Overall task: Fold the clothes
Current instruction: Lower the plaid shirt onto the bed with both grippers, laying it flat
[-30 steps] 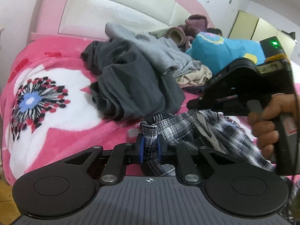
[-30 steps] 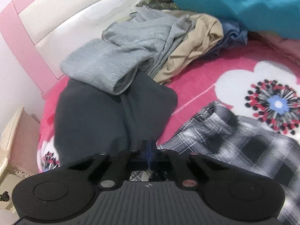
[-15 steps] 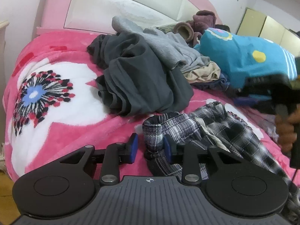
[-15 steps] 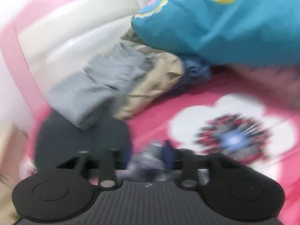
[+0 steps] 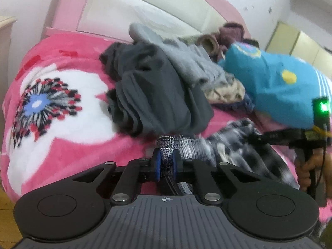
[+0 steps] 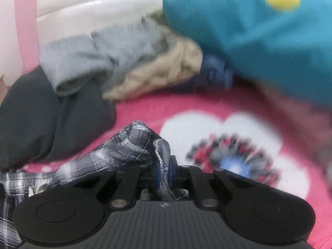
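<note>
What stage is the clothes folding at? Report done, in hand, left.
Done: nothing looks folded yet. In hand: the left gripper and the right gripper are each shut on an edge of the plaid garment, which is bunched, not spread flat. Left: folding it, then the dark grey garment, light grey garment and beige garment, heaped on the pink blanket.

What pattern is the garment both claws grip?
Black-and-white plaid garment, clearest in the right wrist view.
</note>
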Demonstrator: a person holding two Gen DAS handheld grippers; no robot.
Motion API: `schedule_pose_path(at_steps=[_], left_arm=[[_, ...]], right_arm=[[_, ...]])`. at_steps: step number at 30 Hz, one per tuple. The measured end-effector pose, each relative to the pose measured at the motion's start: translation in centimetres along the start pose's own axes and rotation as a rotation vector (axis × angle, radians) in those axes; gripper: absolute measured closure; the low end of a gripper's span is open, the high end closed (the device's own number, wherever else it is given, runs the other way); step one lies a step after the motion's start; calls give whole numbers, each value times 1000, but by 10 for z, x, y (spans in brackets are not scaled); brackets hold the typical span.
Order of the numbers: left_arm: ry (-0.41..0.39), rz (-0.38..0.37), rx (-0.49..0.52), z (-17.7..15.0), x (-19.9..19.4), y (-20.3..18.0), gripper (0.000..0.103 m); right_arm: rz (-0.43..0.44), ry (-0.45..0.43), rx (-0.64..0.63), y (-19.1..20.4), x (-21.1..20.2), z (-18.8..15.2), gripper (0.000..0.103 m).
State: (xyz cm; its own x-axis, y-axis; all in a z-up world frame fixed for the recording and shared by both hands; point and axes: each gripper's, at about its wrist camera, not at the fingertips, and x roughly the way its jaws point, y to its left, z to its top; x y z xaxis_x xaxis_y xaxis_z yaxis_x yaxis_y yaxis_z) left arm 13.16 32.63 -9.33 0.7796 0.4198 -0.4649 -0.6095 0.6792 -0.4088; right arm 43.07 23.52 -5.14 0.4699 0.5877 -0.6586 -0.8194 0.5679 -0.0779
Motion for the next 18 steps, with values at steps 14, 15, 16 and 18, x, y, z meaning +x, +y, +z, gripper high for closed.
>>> schedule_pose_path(at_steps=[14,15,16,18], left_arm=[[15,122,109,-4,20,-17,86],[12,123,105,-4,19,-17,82],[10,124,101,-4,18,-16,73],[-9,124,82,-3,13,-14,62]], right_arm=[[-33,27,69,-11,50,-8,63],[-41,38,93,-17,39,-4,59],[-49,47,116,-22,27,-1,56],[-83,37,148,-38,-14,-2,47]])
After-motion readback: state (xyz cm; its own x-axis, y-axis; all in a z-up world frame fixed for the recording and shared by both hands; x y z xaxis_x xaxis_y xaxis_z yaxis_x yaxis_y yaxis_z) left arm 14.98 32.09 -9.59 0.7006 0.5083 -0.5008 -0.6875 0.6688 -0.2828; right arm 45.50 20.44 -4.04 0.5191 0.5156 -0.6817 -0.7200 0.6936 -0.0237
